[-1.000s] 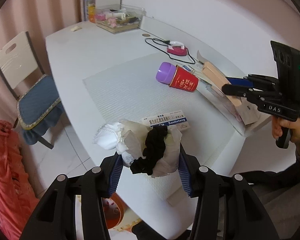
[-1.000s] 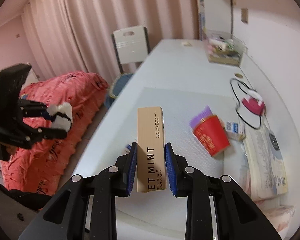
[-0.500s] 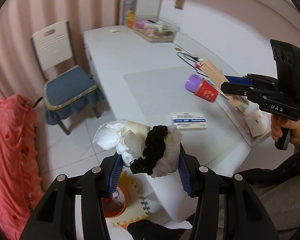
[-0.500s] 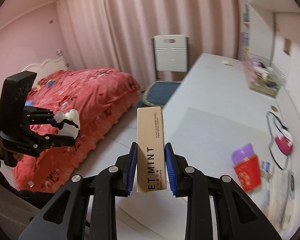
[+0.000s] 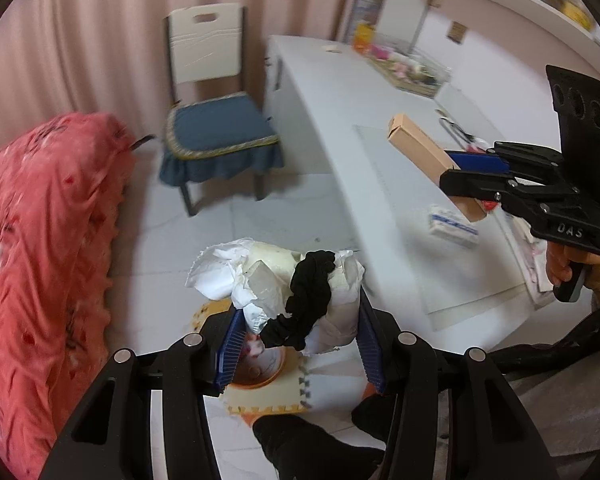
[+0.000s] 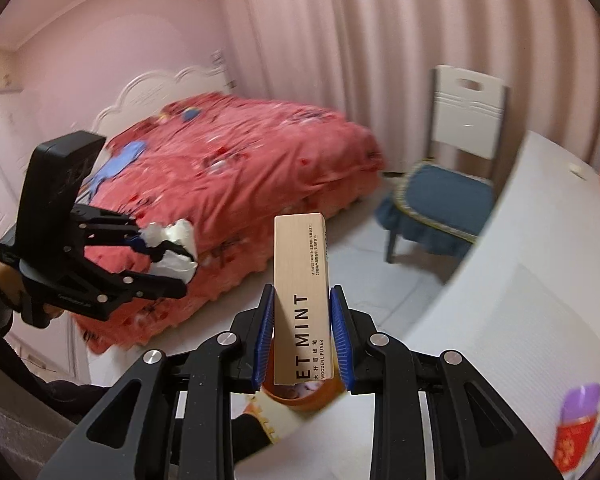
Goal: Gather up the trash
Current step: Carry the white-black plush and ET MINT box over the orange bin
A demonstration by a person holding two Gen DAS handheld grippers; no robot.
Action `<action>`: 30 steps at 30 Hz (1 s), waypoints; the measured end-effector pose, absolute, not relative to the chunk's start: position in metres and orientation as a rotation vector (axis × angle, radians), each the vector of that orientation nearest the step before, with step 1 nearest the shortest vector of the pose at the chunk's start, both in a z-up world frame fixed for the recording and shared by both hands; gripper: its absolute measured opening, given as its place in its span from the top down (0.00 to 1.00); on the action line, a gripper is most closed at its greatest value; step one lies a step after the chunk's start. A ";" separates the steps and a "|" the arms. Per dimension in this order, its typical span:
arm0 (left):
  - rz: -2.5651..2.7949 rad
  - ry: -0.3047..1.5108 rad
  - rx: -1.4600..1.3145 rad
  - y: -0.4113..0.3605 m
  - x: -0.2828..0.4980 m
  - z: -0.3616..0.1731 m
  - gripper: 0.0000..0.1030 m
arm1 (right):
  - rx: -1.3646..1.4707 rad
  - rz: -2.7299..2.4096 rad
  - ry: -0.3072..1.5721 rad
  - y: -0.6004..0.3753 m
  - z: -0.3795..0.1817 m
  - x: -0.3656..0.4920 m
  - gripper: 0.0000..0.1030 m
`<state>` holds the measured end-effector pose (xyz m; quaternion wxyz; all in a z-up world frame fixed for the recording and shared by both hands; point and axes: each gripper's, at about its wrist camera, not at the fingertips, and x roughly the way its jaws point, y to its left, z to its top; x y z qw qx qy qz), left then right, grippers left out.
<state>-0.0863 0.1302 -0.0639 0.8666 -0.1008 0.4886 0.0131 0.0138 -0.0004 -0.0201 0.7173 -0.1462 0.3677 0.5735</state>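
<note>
1. The bed (image 6: 236,152), covered in red bedding, filled the left side of the room in both views; its scalloped lower edge met the tiled floor (image 5: 220,224).
2. The white worktop (image 5: 340,92) ran along the right side. Its curved near edge bordered the open strip of floor lying between it and the bed.
3. A chair (image 5: 212,120) with a white back and blue cushion stood at the far end of that strip, just beside the worktop's end.
4. An orange bin (image 5: 260,376) sat on a foam mat (image 5: 324,388) on the floor, directly below both tools.
5. The left tongs (image 5: 296,344) pointed steeply downward over the floor, clear of the worktop. They were clenched on a bundle of crumpled tissue (image 5: 268,280) with a black hair tie (image 5: 312,292) draped across it. The bundle hung above the bin.
6. The right tongs (image 6: 302,332) were held off the worktop's edge, angled downward, a hand (image 5: 580,272) on the trigger grip. They were clenched on a tan carton (image 6: 300,292).
7. The carton's long axis ran along the tongs' fingers, its free end pointing away from the hand. Its gripped end sat over the bin's rim in the right wrist view.
8. A small white-and-blue box (image 5: 452,228) and a red cup with a purple lid (image 6: 576,424) lay on the worktop.
</note>
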 end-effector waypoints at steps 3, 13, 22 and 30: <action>0.054 1.040 -0.228 0.143 -0.095 -0.071 0.50 | -0.369 1.333 0.835 0.033 -0.028 0.001 0.73; 0.074 1.120 -0.290 0.189 -0.109 -0.111 0.50 | -0.526 1.457 0.905 0.116 -0.070 -0.030 0.73; 0.016 1.216 -0.335 0.225 -0.094 -0.176 0.50 | -0.617 1.461 1.054 0.168 -0.145 -0.025 0.73; -0.044 1.305 -0.403 0.244 -0.078 -0.249 0.50 | -0.721 1.431 1.207 0.200 -0.230 -0.023 0.73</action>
